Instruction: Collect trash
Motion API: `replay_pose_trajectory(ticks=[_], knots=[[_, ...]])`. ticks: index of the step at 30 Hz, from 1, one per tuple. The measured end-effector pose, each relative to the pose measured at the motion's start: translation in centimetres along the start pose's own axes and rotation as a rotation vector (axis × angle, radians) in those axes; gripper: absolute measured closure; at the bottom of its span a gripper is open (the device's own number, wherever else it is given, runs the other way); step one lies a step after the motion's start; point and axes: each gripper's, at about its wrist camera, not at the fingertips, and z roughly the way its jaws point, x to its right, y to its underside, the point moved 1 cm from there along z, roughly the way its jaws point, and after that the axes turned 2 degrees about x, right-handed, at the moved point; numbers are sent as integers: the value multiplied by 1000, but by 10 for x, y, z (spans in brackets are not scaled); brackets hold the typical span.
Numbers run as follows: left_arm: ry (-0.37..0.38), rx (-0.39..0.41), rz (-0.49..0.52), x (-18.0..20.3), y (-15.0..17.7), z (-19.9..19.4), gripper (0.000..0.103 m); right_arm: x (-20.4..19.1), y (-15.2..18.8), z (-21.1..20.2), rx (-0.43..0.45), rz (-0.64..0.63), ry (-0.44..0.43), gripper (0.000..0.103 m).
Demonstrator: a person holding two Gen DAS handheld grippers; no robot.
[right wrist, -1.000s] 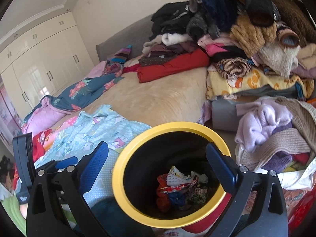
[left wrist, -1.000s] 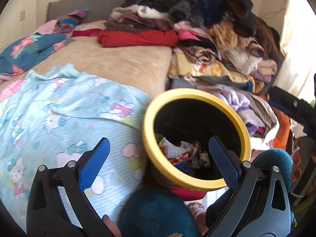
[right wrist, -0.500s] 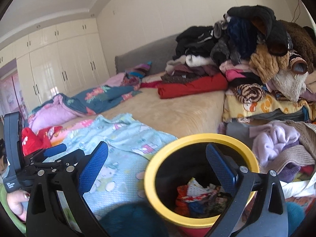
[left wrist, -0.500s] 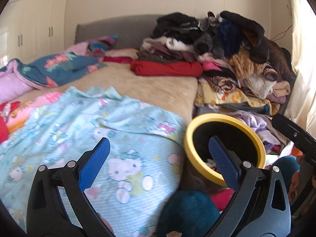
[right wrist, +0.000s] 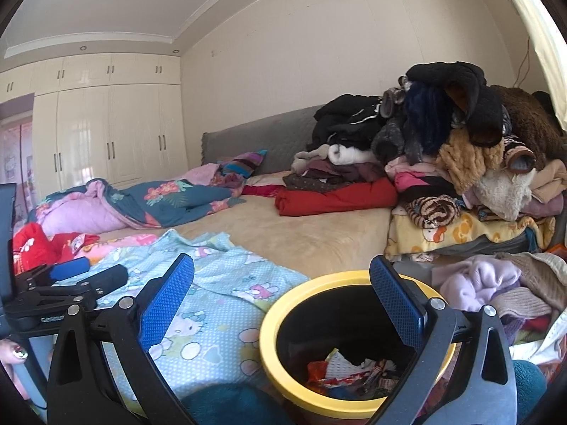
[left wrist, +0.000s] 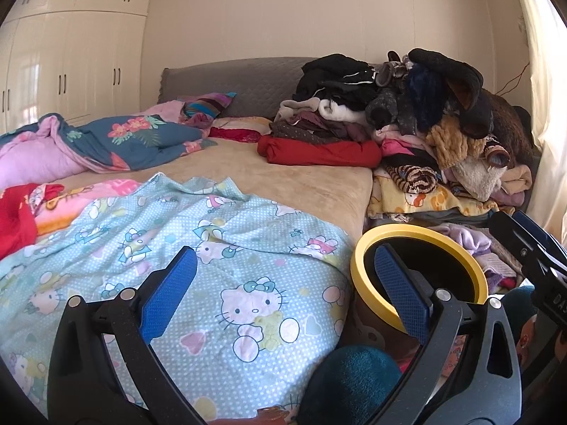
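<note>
A round bin with a yellow rim point(right wrist: 280, 364) stands beside the bed, low in the right wrist view, with crumpled wrappers point(right wrist: 351, 372) at its bottom. The bin also shows at the lower right of the left wrist view point(left wrist: 471, 269). My right gripper point(right wrist: 283, 304) is open and empty, above the bin's near-left side. My left gripper point(left wrist: 283, 294) is open and empty, over the light-blue Hello Kitty sheet point(left wrist: 219, 248), left of the bin. The left gripper also appears at the left edge of the right wrist view point(right wrist: 67, 283).
A bed with a tan blanket point(left wrist: 283, 173) fills the middle. A tall pile of clothes point(left wrist: 425, 117) sits at the right. A floral quilt point(left wrist: 134, 138) lies at the left. White wardrobes point(right wrist: 106, 134) line the far wall. A teal plush item point(left wrist: 351, 386) lies below the grippers.
Both grippers have tilted up and drawn back from the bin, so the bin sits lower and further right in each view and more of the room shows. Both stayed open.
</note>
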Motion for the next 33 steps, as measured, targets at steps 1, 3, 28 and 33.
replay_pose_trajectory(ticks=[1,3,28,33], knots=[[3,-5,-2,0,-1,0,11,1,1,1,-3,-2,6,6],[10,-11,-13,-3,0,1,11,1,3,3,-6,-6,12,6],[5,-8,-16,-7,2,2,11,1,7,2,-4,-12,25,6],[4,-7,-18,-6,2,2,11,2,7,1,-2,-12,27,6]])
